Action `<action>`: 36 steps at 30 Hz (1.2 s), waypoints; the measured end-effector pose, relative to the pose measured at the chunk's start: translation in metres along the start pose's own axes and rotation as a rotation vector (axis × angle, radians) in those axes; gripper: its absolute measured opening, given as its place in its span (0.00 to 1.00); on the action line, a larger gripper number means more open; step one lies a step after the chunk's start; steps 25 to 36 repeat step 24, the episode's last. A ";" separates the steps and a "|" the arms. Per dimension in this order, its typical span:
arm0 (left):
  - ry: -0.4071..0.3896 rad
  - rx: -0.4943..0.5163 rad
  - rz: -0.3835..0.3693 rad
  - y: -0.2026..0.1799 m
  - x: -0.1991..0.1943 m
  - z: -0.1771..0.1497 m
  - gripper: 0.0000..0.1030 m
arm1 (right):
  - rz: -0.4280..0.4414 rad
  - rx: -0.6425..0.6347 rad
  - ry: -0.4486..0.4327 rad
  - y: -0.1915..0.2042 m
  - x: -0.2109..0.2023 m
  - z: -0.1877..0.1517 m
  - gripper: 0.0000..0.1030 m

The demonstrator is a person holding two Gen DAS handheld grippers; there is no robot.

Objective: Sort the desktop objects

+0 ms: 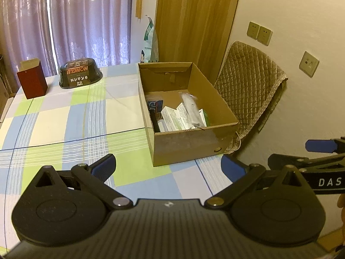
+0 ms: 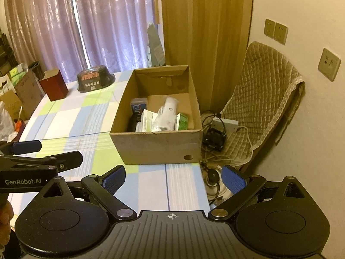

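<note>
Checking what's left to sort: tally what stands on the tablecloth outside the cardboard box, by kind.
Dark red carton: 1
Black bowl with lid: 1
Total: 2
Both grippers, left and right, are open and hold nothing.

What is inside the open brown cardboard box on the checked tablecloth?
Inside the open brown cardboard box: white cartons, a clear-wrapped white item, a green carton, a blue-labelled clear case and a black object. Anything beneath them is hidden.

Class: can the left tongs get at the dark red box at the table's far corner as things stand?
Probably yes. The left tongs are open and empty, and only bare checked tablecloth lies between them and the red box; the cardboard box sits off to the right.
</note>
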State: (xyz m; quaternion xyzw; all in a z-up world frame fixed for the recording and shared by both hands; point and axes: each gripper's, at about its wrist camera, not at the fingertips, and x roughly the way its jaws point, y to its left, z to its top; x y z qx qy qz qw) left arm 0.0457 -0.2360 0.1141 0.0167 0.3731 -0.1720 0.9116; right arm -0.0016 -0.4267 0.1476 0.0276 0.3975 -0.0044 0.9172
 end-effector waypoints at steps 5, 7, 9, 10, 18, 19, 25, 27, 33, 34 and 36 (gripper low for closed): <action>0.005 0.000 0.008 0.002 0.000 -0.002 0.99 | -0.004 -0.003 -0.002 0.004 0.000 0.001 0.95; 0.004 0.001 0.010 0.003 0.000 -0.003 0.99 | -0.004 -0.005 -0.002 0.004 0.001 0.001 0.95; 0.003 0.002 0.011 0.004 0.000 -0.003 0.99 | -0.004 -0.006 -0.001 0.005 0.002 0.001 0.95; 0.003 0.002 0.011 0.004 -0.001 -0.003 0.99 | -0.002 -0.005 0.001 0.005 0.003 0.001 0.95; 0.006 0.001 0.012 0.005 0.001 -0.004 0.99 | -0.004 -0.005 0.007 0.006 0.005 -0.001 0.95; 0.007 0.000 0.012 0.005 0.001 -0.004 0.99 | -0.004 -0.005 0.008 0.006 0.005 -0.001 0.95; 0.010 -0.006 0.011 0.007 0.002 -0.005 0.99 | -0.005 -0.008 0.008 0.006 0.006 -0.001 0.95; 0.010 -0.006 0.011 0.007 0.002 -0.005 0.99 | -0.005 -0.008 0.008 0.006 0.006 -0.001 0.95; 0.010 -0.006 0.011 0.007 0.002 -0.005 0.99 | -0.005 -0.008 0.008 0.006 0.006 -0.001 0.95; 0.010 -0.006 0.011 0.007 0.002 -0.005 0.99 | -0.005 -0.008 0.008 0.006 0.006 -0.001 0.95; 0.010 -0.006 0.011 0.007 0.002 -0.005 0.99 | -0.005 -0.008 0.008 0.006 0.006 -0.001 0.95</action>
